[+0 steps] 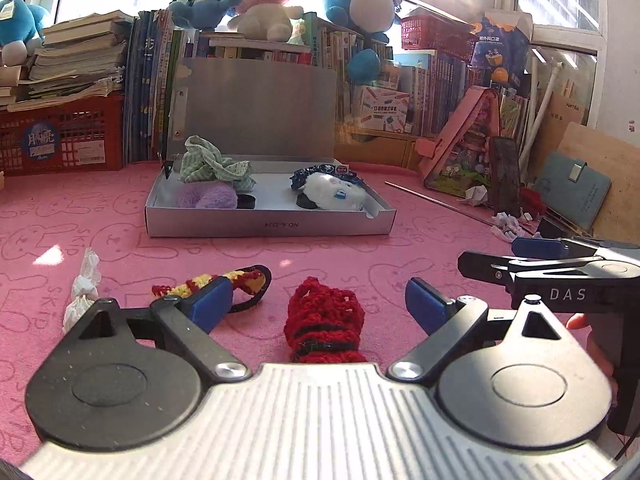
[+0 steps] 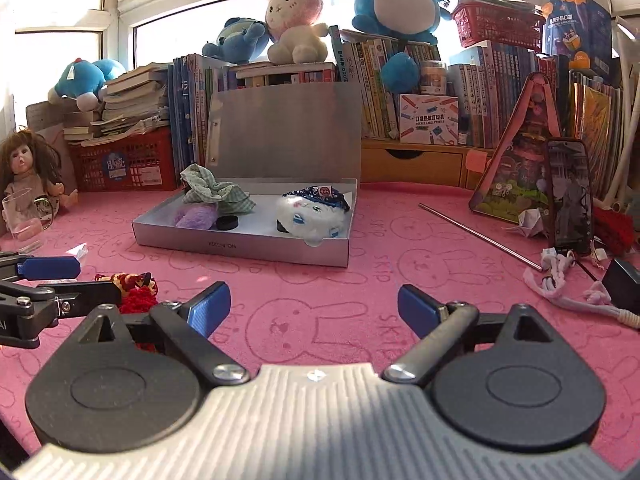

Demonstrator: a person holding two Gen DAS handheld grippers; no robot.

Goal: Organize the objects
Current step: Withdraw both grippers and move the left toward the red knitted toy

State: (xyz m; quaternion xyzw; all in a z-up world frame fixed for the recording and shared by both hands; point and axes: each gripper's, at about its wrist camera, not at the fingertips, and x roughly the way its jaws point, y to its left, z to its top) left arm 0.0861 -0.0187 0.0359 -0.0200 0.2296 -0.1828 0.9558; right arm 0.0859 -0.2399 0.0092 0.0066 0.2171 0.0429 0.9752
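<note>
A: Largest item first?

B: Pink rabbit-print table cover [image 2: 320, 300], spread under everything. Behind it, a row of books [image 2: 400, 80] with plush toys [image 2: 392, 4] on top.

A: Next?

B: Silver box [image 2: 240, 248], lid standing upright, set mid-table. Contents, left half: green checked scrunchie [image 2: 216, 194], purple fluffy scrunchie [image 2: 196, 216], black round piece [image 2: 227, 223]. Right half: white fluffy scrunchie [image 2: 310, 216] with a dark blue patterned one [image 2: 324, 196] behind it.

A: Grippers?

B: Left gripper [image 1: 320, 304], jaws spread wide, nothing clasped; the red crocheted piece [image 1: 324, 328] lies on the cover between its blue pads [image 1: 212, 304], touching neither. Right gripper [image 2: 314, 308], jaws likewise wide apart, only bare cover between them.

A: Loose items near the front?

B: Red-and-yellow crocheted hairband [image 1: 240, 280], just left of the red piece, partly behind the left gripper's left pad. White twisted wrapper [image 1: 82, 292] further left. On the right side: a phone [image 2: 570, 196] propped upright, a thin metal rod [image 2: 480, 236] lying flat, a white cord [image 2: 560, 280]. Far left: a doll [image 2: 28, 176] and a clear glass [image 2: 22, 216].
</note>
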